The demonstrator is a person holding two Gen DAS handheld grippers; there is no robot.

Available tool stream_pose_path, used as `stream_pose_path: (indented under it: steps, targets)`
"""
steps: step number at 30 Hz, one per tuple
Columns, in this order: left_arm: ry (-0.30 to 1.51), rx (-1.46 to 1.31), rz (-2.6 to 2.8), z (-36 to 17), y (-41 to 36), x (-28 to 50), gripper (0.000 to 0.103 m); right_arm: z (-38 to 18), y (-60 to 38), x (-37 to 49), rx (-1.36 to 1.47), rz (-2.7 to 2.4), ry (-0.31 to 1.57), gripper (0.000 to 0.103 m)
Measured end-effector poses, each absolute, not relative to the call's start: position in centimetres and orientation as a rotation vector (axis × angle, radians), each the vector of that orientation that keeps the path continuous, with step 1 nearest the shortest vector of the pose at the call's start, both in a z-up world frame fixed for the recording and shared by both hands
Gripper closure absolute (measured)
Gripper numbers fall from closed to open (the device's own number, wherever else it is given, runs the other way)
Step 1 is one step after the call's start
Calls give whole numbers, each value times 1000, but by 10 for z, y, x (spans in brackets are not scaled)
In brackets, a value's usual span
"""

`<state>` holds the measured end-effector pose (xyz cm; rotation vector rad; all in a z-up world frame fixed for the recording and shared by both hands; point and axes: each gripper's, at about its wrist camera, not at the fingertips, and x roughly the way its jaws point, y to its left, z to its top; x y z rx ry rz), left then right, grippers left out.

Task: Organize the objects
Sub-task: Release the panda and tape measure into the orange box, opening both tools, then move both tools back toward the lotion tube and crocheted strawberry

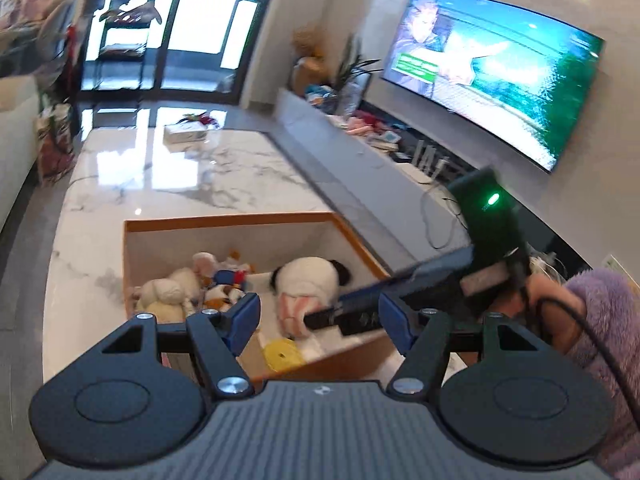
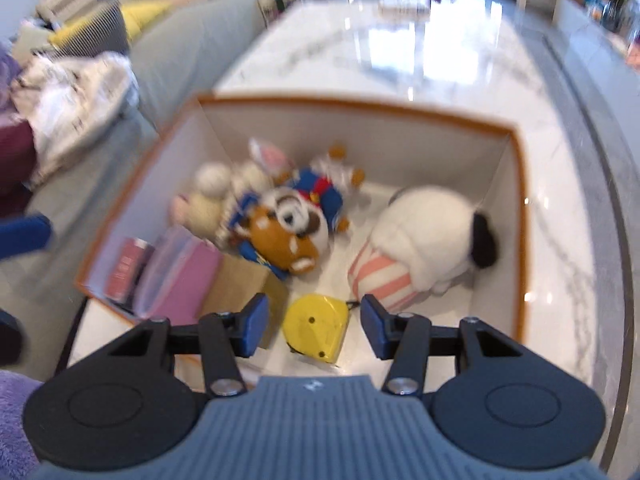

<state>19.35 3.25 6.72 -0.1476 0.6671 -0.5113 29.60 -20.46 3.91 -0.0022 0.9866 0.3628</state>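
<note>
Both claws open (above box [image 2: 516,184]).

No legible text found. The television [image 1: 500,68] shows a green banner, and the red carton [image 2: 127,268] possibly bears print; both too blurred to read.

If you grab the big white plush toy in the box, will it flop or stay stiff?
The white plush looks fluffy and rounded, so it would probably squash and sag rather than stay stiff. It seems light for its bulk. Lying on its side on the box floor, it likely slides, not rolls.
</note>
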Motion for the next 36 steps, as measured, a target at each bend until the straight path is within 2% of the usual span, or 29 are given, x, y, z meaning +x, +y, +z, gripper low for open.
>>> stream_pose_path:
  steps: [5, 11, 25, 36]
  targets:
    - [637, -77, -545, 65, 20, 164, 26, 75, -214, 247, 33, 348, 855, 50]
    - [671, -21, -494, 41, 9, 149, 26, 84, -214, 190, -1, 282, 762, 50]
    - [814, 203, -431, -48, -24, 147, 26, 2, -230, 147, 47, 165, 860, 50]
    - [884, 348, -418, -79, -47, 164, 26, -24, -230, 137, 56, 175, 918, 50]
